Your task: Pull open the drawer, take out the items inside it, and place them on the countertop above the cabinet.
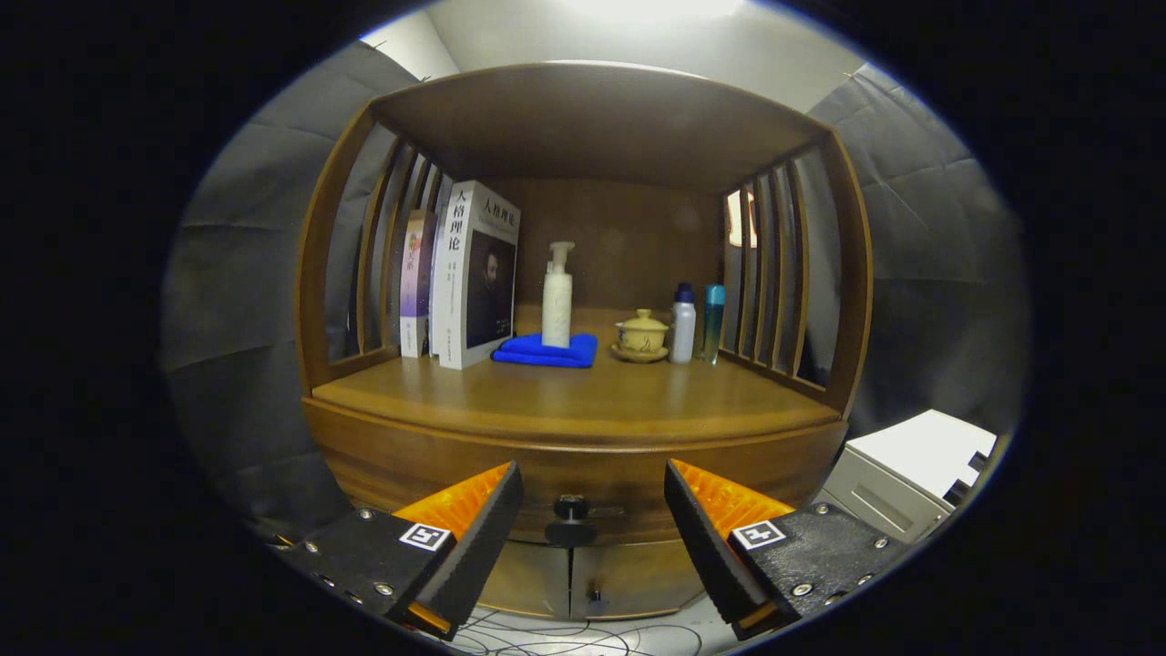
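While dark grey cloth walled the booth on both sides, a brown wooden cabinet point(583, 428) stood ahead of the gripper point(593, 492), its flat countertop point(565, 396) carrying upright books point(469, 273), a white pump bottle point(557, 296) on a folded blue cloth point(547, 351), a small yellow lidded cup point(641, 335) and two slim bottles point(692, 323), with a white box-like device point(911, 474) low to the right. Below the countertop the closed wooden drawer point(583, 469) ran crosswise with its front facing the gripper. Its small dark round knob point(570, 507) pointed straight out between the fingers, which stood wide apart, touching nothing.
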